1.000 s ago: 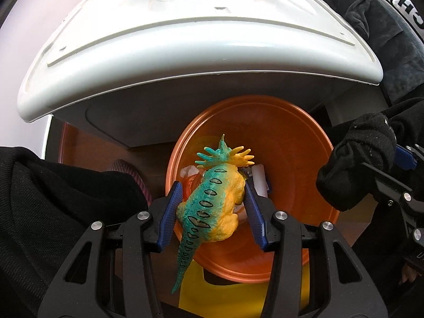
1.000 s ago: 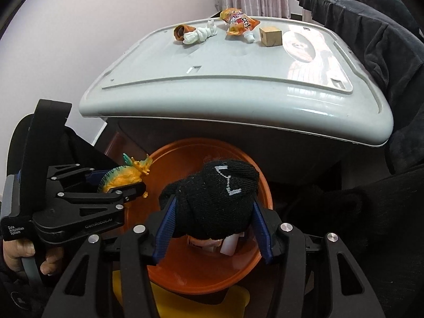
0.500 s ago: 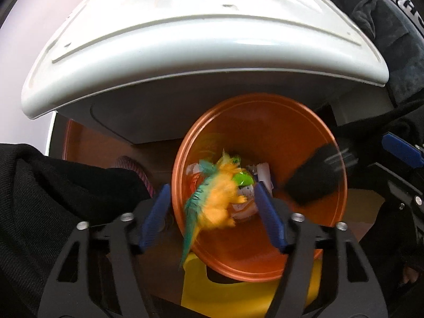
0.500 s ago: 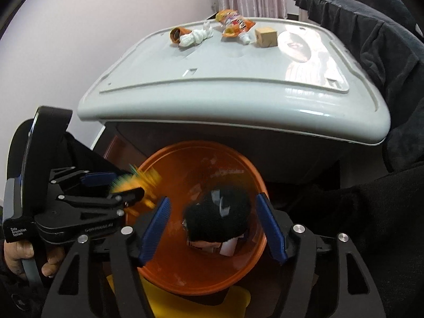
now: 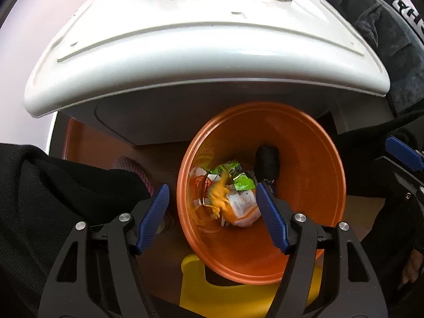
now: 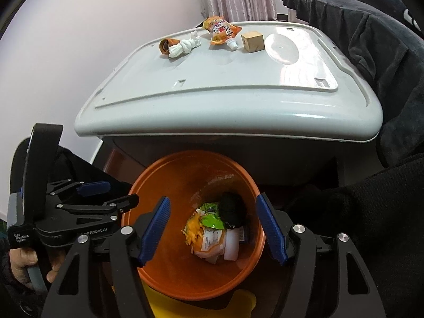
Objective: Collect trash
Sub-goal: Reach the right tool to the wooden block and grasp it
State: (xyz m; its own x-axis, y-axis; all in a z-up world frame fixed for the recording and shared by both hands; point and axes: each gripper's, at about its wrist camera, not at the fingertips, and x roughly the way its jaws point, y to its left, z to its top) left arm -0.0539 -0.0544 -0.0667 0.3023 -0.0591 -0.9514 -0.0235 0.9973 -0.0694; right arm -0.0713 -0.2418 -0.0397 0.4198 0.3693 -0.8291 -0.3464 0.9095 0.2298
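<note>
- Left gripper point(image 5: 212, 216) is hanging over the orange bin point(image 5: 312, 143), jaws spread apart, gripping nothing.
- Right gripper point(image 6: 213, 228) is hanging over the same bin point(image 6: 169, 270), jaws also wide apart and gripping nothing.
- One black glove point(image 6: 233, 209) is lying inside the bin on the wrappers point(image 6: 212, 241); one blurred orange toy point(image 5: 218, 198) is sitting among them.
- Four items are lying near the far edge of the white lid point(image 6: 225, 79): one brown roll point(image 6: 165, 45), one white wad point(image 6: 185, 47), one orange pouch point(image 6: 221, 30), one wooden cube point(image 6: 253, 42).
</note>
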